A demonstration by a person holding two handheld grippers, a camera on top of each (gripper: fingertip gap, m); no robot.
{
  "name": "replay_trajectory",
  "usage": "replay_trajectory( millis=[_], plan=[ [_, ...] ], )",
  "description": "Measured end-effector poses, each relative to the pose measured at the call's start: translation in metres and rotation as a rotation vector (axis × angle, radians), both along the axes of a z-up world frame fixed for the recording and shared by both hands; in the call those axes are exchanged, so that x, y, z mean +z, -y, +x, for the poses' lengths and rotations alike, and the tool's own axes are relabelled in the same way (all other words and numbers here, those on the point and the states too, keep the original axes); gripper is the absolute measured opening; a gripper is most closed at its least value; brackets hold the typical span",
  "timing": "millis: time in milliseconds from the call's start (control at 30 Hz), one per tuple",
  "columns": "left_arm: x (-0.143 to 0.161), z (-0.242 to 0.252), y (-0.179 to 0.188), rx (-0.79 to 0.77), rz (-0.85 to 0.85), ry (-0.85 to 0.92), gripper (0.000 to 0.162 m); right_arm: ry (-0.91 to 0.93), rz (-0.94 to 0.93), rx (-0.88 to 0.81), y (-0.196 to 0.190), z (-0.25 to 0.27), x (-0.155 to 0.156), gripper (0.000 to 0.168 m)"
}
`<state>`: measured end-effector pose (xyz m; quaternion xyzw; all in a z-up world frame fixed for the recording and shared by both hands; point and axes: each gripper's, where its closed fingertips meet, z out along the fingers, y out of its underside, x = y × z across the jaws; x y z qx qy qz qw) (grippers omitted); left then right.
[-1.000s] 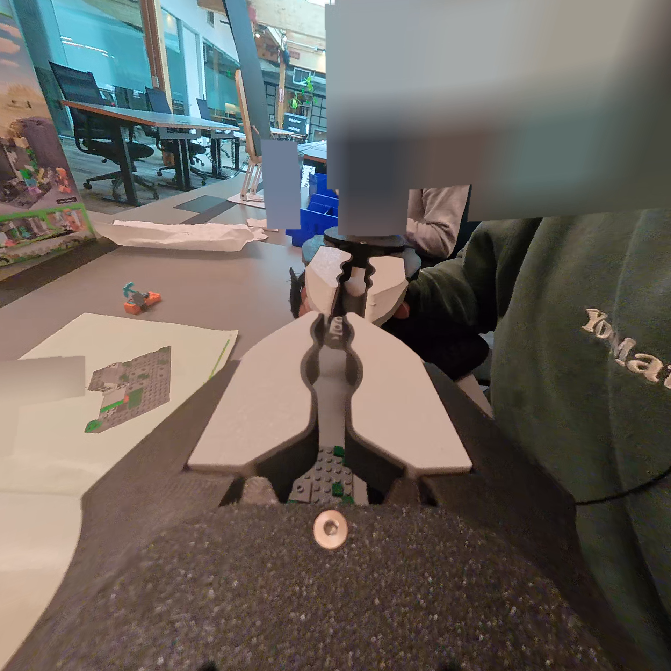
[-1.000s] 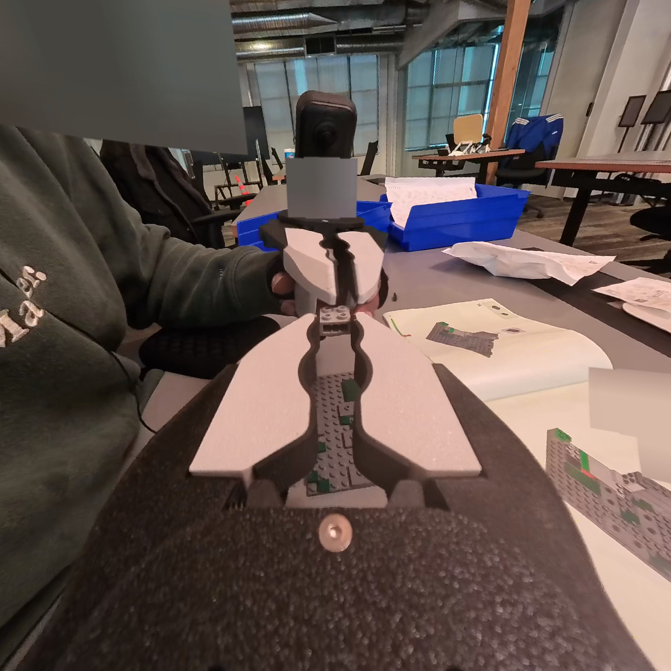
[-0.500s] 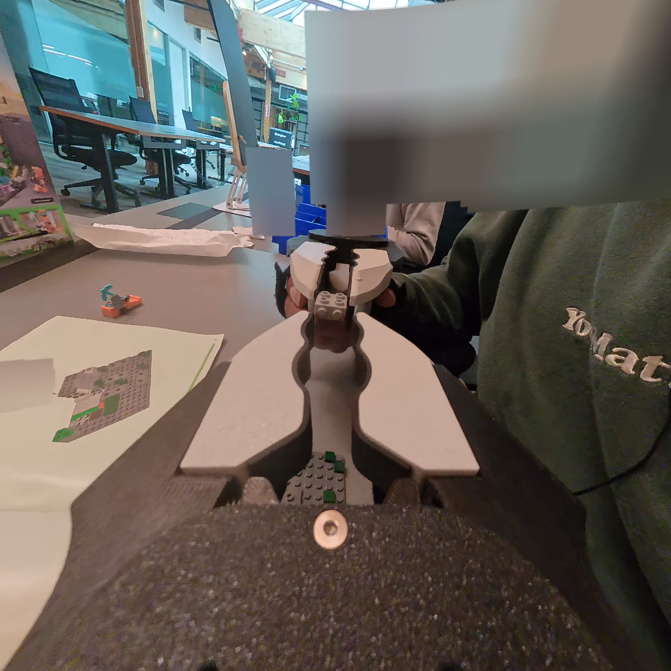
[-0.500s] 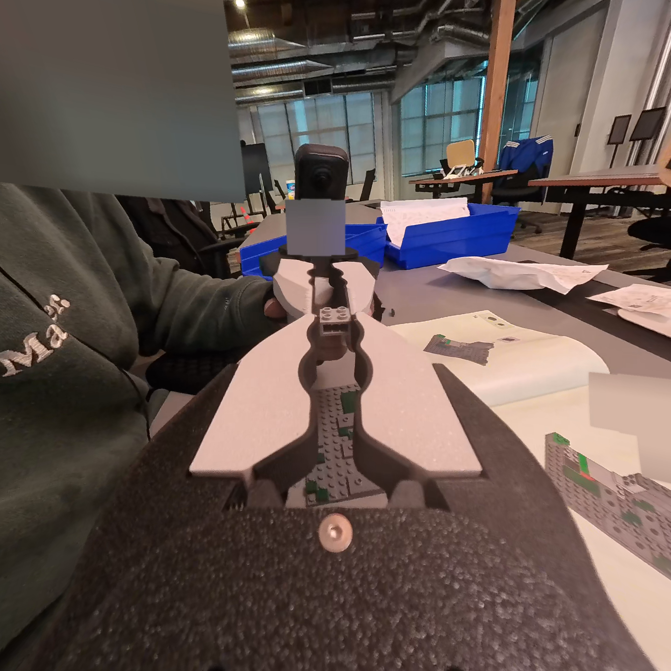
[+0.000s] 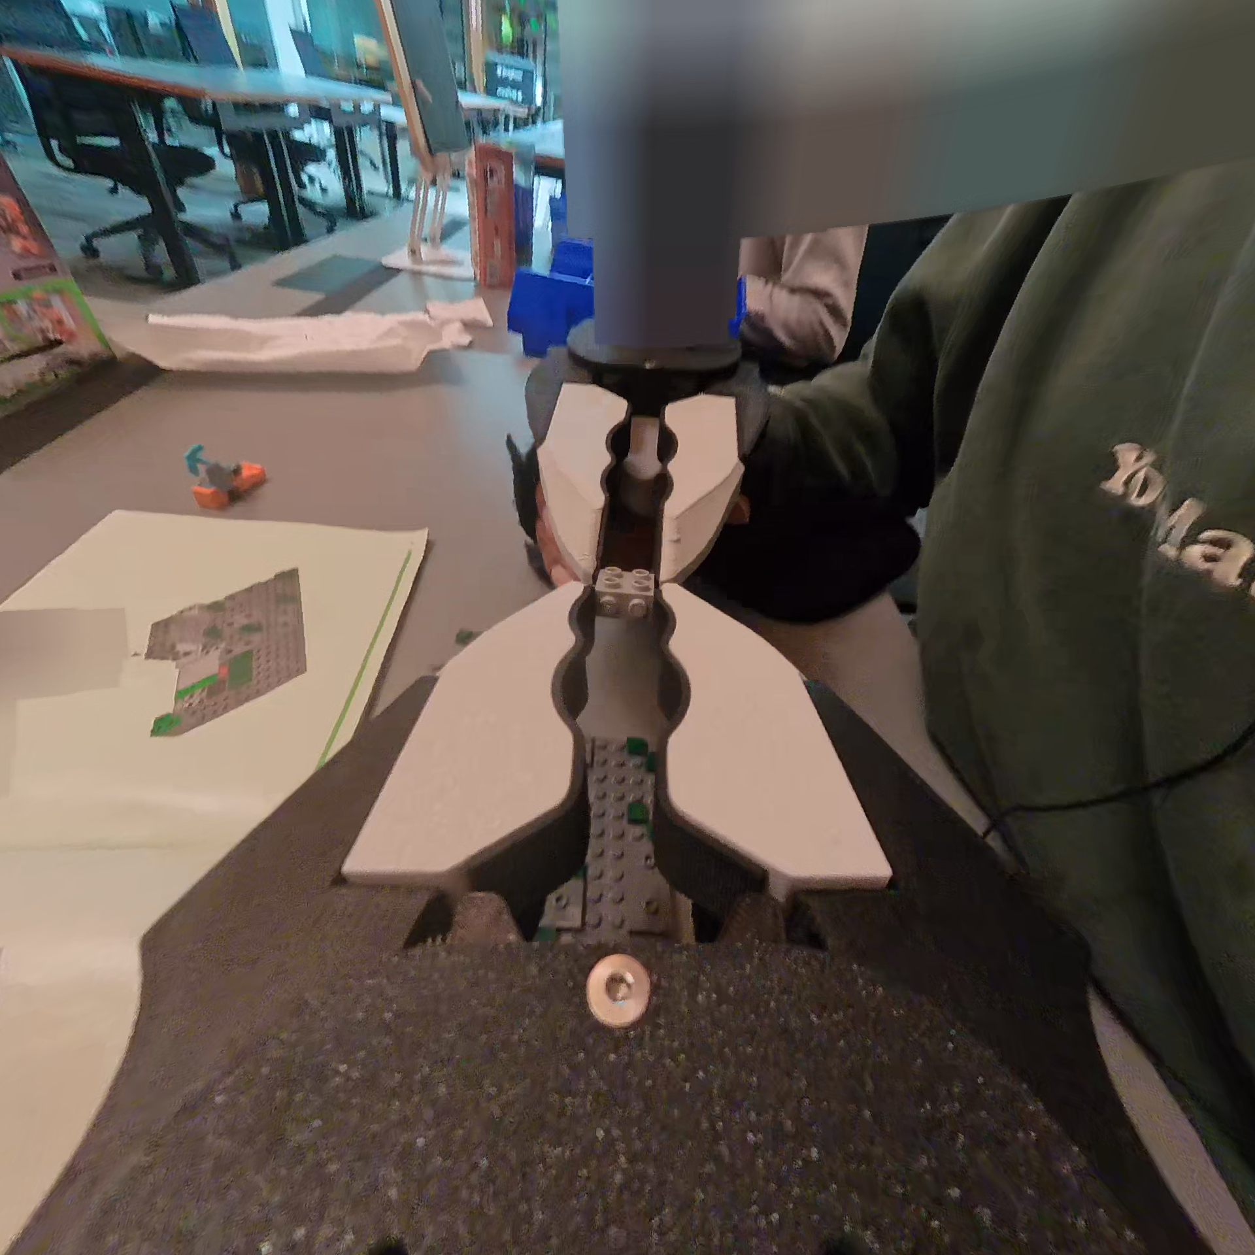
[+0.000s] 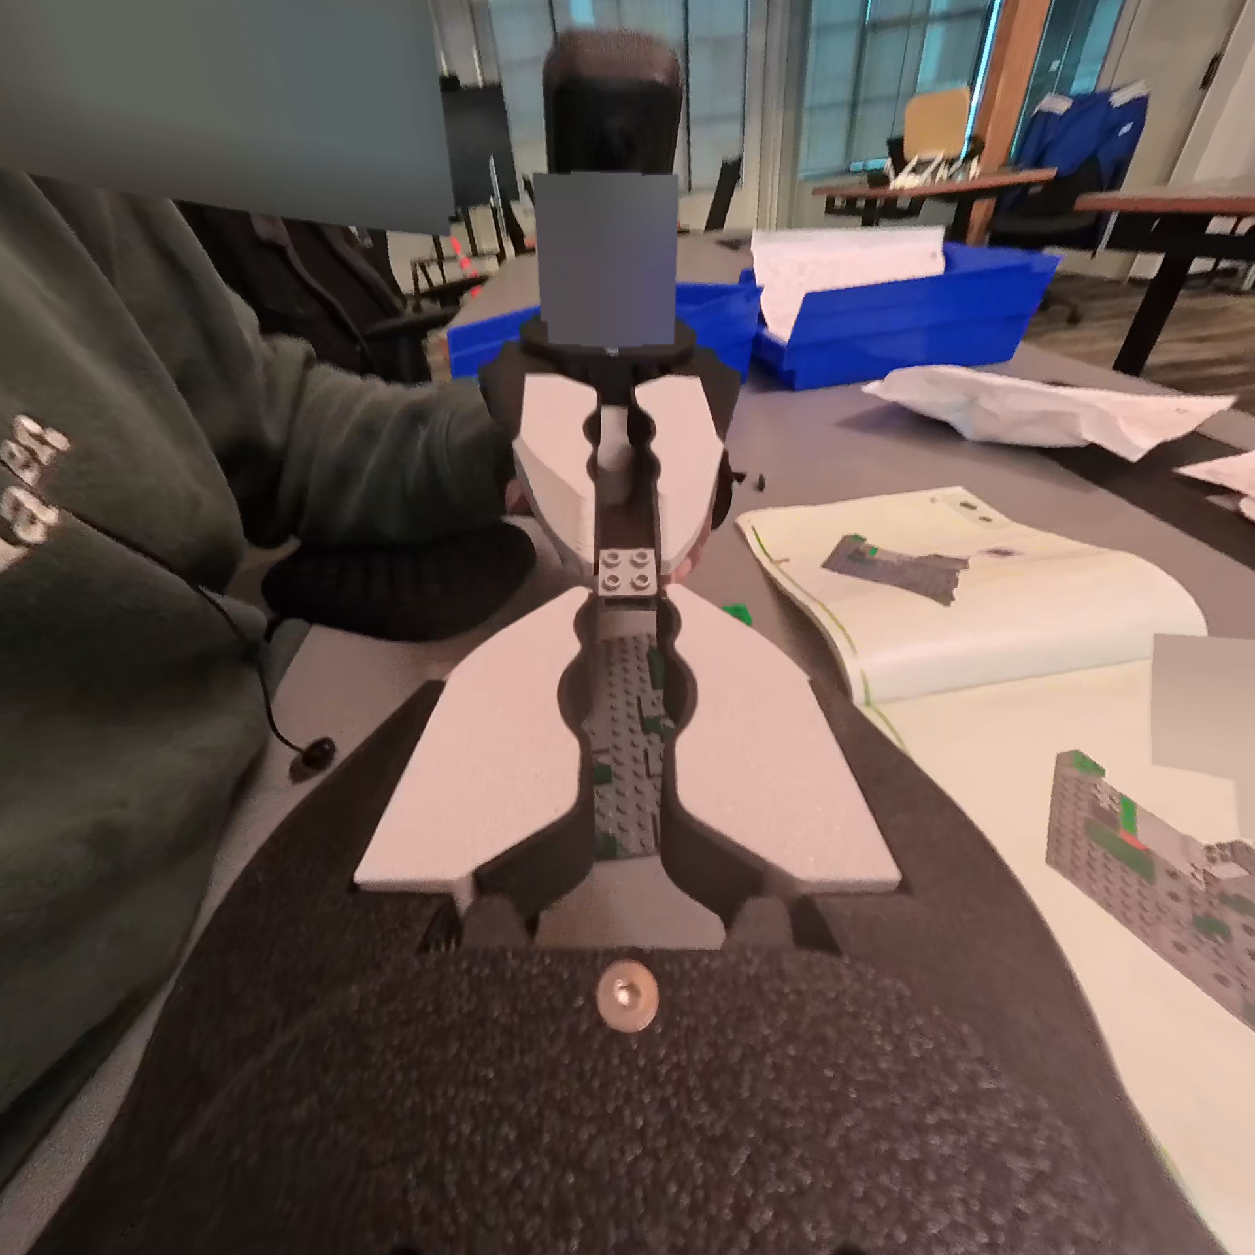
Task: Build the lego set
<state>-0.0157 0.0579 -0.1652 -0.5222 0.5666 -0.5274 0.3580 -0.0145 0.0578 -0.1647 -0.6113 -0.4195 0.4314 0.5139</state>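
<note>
Between both grippers' tips, grey brick (image 5: 625, 593) studs-up

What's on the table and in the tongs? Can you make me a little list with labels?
Left tongs: pinching a gray brick
Right tongs: tip to tip with them, grip unclear
Underneath: gray studded plate with green bits
Paper: open instruction booklet
Farther off: blue bins, small orange model
</note>
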Motion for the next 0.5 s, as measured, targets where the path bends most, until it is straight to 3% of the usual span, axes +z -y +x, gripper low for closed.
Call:
replay_trajectory(
  millis=[500],
  plan=[
    [-0.065, -0.01, -0.049, 0.245, 0.043, -0.44, 0.016, 0.305, -0.117, -0.204, -0.034, 0.001, -0.048, 0.026]
  ],
)
